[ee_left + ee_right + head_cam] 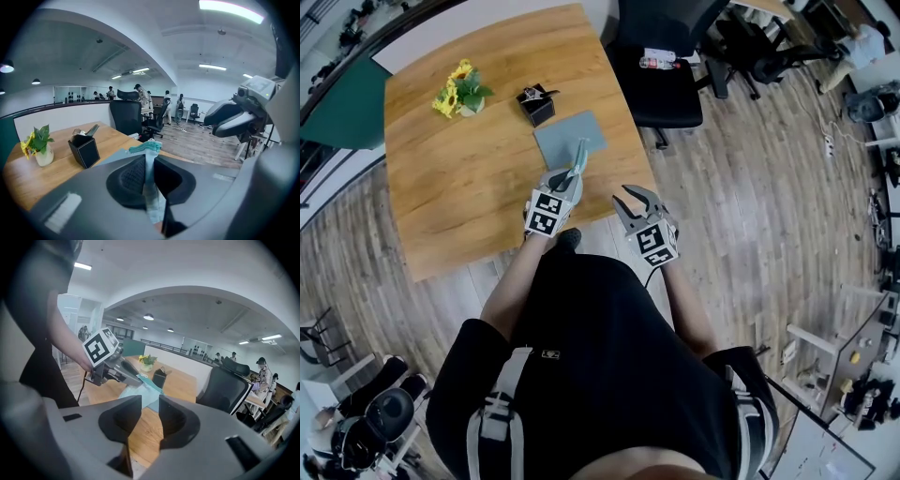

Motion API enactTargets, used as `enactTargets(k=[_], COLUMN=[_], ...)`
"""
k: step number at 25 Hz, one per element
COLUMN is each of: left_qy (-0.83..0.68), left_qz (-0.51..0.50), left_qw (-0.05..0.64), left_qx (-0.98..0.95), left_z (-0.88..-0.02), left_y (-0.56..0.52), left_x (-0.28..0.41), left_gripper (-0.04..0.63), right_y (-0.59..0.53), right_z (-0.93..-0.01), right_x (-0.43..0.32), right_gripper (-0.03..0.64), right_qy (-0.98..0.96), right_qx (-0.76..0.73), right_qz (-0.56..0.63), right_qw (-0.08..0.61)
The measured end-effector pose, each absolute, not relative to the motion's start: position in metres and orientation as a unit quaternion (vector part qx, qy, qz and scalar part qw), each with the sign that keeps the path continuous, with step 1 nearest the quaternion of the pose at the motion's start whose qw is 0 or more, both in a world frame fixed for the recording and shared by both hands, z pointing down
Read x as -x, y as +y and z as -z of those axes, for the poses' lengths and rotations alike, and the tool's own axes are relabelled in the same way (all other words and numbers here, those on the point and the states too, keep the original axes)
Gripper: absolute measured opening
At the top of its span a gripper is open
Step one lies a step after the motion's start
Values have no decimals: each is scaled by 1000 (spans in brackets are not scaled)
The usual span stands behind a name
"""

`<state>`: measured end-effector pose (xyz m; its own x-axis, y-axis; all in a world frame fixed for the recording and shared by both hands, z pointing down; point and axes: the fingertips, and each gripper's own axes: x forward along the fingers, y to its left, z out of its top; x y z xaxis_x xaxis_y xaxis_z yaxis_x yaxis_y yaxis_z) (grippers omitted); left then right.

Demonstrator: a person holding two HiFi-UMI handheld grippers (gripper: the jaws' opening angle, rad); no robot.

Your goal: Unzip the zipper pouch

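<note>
Left gripper (579,153) fingers pinch the pouch (566,137); right gripper (637,196) fingers part-open, empty; black box (536,105), flowers (460,90) beyond.

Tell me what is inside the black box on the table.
Some small items stick out of the black box; what they are is unclear. Its walls hide everything lower.

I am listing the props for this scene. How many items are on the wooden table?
3. A vase of yellow flowers at the far left, a black box right of it, and the teal pouch near the right edge, its end pinched by the left gripper.
</note>
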<state>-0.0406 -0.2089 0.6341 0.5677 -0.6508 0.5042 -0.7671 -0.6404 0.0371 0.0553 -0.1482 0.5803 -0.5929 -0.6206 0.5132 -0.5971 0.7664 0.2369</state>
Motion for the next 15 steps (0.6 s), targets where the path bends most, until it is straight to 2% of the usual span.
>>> enactTargets(k=[6,15], left_qy=[-363,-329], left_qz=[-258,-291], left_qw=[87,53], left_qx=[-891,-897], left_z=[-620,-612], left_y=[-197,-184], left_x=[19,-7], left_gripper=[20,17], right_y=[-149,-145], right_z=[-569,-564], right_x=[-41,-24], right_gripper=[81,72], right_qy=[-905,-912], right_qx=[-321,-295], right_qz=[31,58], right_qw=[278,279])
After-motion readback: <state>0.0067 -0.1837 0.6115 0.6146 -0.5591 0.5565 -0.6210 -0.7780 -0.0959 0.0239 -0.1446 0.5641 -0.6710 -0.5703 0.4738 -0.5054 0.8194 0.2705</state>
